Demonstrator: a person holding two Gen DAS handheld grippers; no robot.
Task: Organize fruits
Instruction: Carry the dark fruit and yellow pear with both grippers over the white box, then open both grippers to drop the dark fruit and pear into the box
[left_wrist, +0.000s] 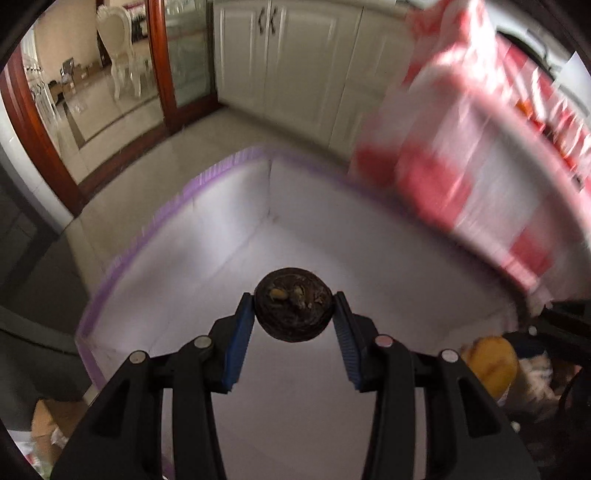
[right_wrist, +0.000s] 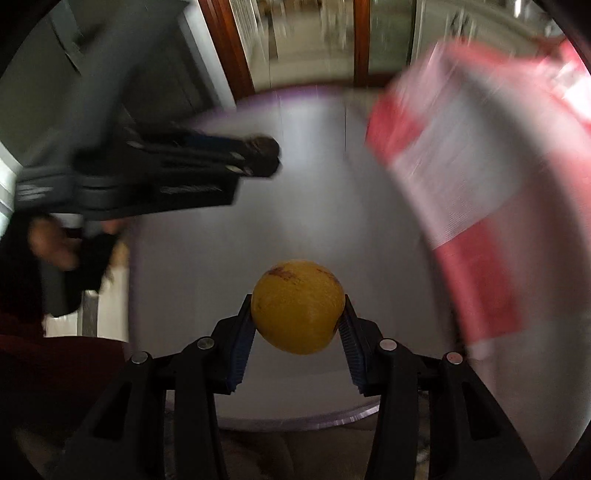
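My left gripper (left_wrist: 294, 304) is shut on a dark brown wrinkled round fruit (left_wrist: 294, 303) and holds it above the white table (left_wrist: 207, 258). My right gripper (right_wrist: 298, 314) is shut on a yellow round fruit (right_wrist: 297, 306), also above the table (right_wrist: 280, 206). In the right wrist view the left gripper (right_wrist: 264, 157) shows at the upper left with the dark fruit (right_wrist: 263, 155) at its tip. In the left wrist view the yellow fruit (left_wrist: 489, 360) shows at the lower right.
A red and white plastic bag (left_wrist: 476, 155) stands on the right of the table, blurred; it also shows in the right wrist view (right_wrist: 476, 192). The table has a purple edge (left_wrist: 147, 236). White cabinets (left_wrist: 288, 62) and a wood-framed glass door (left_wrist: 162, 66) lie beyond.
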